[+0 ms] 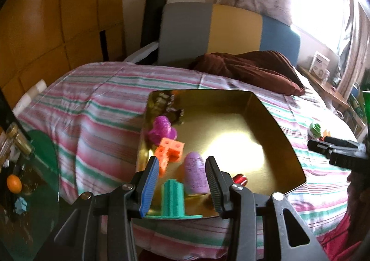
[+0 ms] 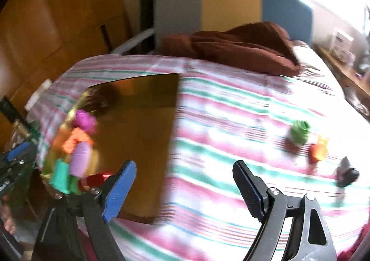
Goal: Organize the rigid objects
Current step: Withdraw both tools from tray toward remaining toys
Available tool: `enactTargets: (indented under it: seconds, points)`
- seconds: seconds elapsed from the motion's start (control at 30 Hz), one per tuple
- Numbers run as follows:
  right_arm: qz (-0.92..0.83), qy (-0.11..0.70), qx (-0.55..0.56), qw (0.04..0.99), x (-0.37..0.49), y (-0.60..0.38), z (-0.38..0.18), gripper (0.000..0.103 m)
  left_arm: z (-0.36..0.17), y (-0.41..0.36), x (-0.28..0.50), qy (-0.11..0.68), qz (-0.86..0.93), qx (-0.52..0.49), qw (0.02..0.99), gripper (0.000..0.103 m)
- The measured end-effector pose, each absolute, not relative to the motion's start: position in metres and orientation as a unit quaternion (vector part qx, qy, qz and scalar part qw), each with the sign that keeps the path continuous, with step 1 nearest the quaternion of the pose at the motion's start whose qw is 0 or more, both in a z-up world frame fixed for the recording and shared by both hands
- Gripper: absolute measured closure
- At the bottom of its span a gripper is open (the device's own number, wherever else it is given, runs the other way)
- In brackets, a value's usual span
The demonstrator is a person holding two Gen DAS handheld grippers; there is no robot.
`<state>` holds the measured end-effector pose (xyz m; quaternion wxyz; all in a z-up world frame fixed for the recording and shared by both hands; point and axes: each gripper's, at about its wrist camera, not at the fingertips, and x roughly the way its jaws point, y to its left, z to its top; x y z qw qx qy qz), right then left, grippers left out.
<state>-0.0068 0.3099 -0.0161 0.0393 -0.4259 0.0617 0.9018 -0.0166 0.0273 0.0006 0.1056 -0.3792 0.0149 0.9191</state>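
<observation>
- The gold tray (image 1: 286, 136) lies flat on the striped bedspread (image 1: 97, 108), and I take it as the landmark. I think it is the collecting place, because several small toys are already grouped along its left side.
- In the far left part of the tray sits a magenta toy (image 1: 161, 130). Just nearer than it is an orange block piece (image 1: 170, 151), then a lilac capsule (image 1: 196, 174) lying on its side, and at the near left edge a teal part (image 1: 172, 201) standing on its flat base.
- A small red cylinder (image 1: 240, 179) lies at the near edge of the tray, to the right of the capsule.
- The left gripper (image 1: 182, 182) hovers over the near left corner of the tray. Its jaws stand apart around the capsule and the teal part and hold nothing; probably it has just let a toy go there, or only waits.
- The right gripper (image 2: 185, 187) is beside the tray's right edge, above the bedspread, with jaws wide apart and nothing between them. The view is blurred.
- Well to the right of the tray, toys not yet collected lie on the bedspread: a green piece (image 2: 299, 131), a red and yellow piece (image 2: 318, 151) and a dark piece (image 2: 346, 174). The spread jaws seem prepared for one of them.
</observation>
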Motion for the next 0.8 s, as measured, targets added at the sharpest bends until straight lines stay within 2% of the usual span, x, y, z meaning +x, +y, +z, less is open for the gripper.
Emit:
enactTargets:
  seconds: [0.2,0.4,0.57,0.63,0.8]
  points:
    - [0.901,0.061,-0.407,0.137,0.012,0.396,-0.007,0.017,0.008,0.061,-0.019,0.036,0.917,-0.373,0.135,0.061]
    - [0.881,0.089,-0.373,0.276,0.037,0.496,-0.018,0.017,0.012,0.105,-0.020,0.059,0.911,-0.370,0.171,0.061]
    - [0.853,0.197,-0.322,0.361,0.074,0.556,-0.025,0.017,0.011,0.146,-0.020,0.075,0.900,-0.375,0.208,0.061]
    - [0.848,0.232,-0.290,0.379,0.088,0.568,-0.020,0.013,0.010,0.165,-0.020,0.080,0.894,-0.379,0.226,0.061]
    - [0.813,0.300,-0.294,0.403,0.102,0.593,-0.029,0.013,0.008,0.214,-0.015,0.092,0.878,-0.383,0.272,0.061]
